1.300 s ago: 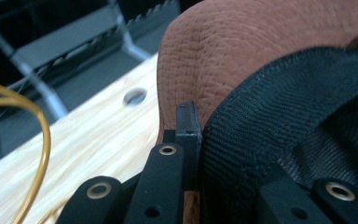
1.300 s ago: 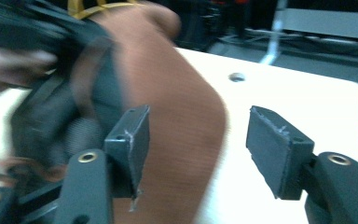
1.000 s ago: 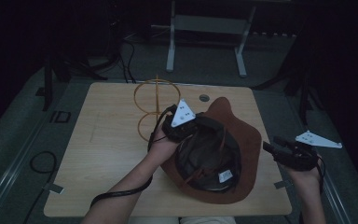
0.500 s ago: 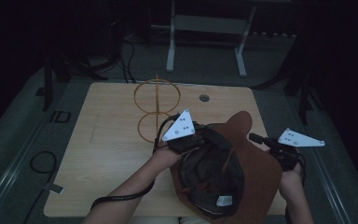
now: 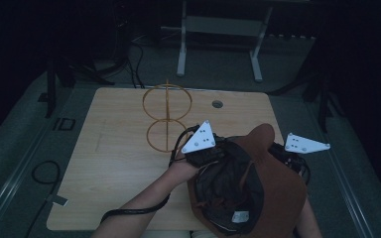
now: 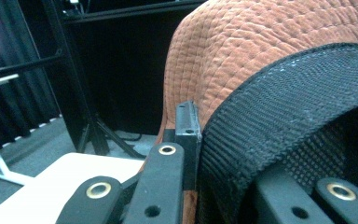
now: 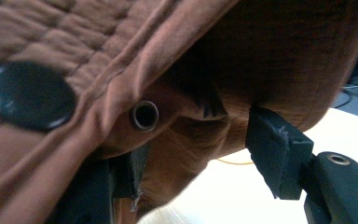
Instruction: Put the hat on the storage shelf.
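High view: brown quilted hat (image 5: 273, 188), black mesh lining upward.

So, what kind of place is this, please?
Probably a dim recording studio or lab, not a home: a bare wooden table on grey carpet, cables on the floor, and a metal stand behind.

A light wooden table (image 5: 109, 168) carries a wire ring stand (image 5: 167, 115) and the brown hat (image 5: 278, 193) at its near right
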The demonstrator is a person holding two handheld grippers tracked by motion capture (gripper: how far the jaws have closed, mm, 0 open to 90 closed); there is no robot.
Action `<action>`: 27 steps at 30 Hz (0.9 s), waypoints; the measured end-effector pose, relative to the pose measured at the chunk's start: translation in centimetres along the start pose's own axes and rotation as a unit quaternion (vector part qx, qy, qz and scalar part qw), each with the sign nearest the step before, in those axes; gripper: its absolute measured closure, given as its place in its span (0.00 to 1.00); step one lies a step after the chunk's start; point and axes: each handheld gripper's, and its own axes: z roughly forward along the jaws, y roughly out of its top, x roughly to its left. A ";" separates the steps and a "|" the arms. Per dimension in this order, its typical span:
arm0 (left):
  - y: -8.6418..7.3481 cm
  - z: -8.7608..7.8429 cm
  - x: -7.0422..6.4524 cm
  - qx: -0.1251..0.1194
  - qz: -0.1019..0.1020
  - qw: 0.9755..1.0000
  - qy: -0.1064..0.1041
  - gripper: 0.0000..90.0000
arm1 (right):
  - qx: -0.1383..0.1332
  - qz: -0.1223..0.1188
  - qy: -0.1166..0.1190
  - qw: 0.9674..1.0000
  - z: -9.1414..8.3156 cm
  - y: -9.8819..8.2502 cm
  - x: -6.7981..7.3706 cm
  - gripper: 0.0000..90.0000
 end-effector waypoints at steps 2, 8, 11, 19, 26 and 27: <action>0.0 0.1 -0.1 0.000 0.004 1.000 0.003 0.95 | -0.002 0.002 0.006 1.000 0.2 0.0 0.0 0.43; 0.2 0.3 -0.9 0.004 0.031 0.999 0.033 0.95 | -0.009 0.024 0.026 0.999 0.7 0.0 -0.3 0.53; 0.3 0.5 -0.9 0.004 0.026 0.999 0.027 0.95 | -0.010 0.025 0.056 0.998 1.2 -0.1 -0.2 0.68; 0.6 0.2 -0.6 0.008 0.022 1.000 0.002 0.94 | -0.009 0.031 0.064 0.997 0.9 -0.3 -0.5 0.97; 1.2 -0.2 -0.4 0.002 0.017 1.000 -0.002 0.81 | -0.018 0.031 0.066 0.997 0.4 -0.1 -0.2 0.98; 1.4 -0.2 -0.3 0.004 0.016 1.000 -0.001 0.79 | -0.018 0.034 0.067 0.997 0.3 0.0 -0.2 0.98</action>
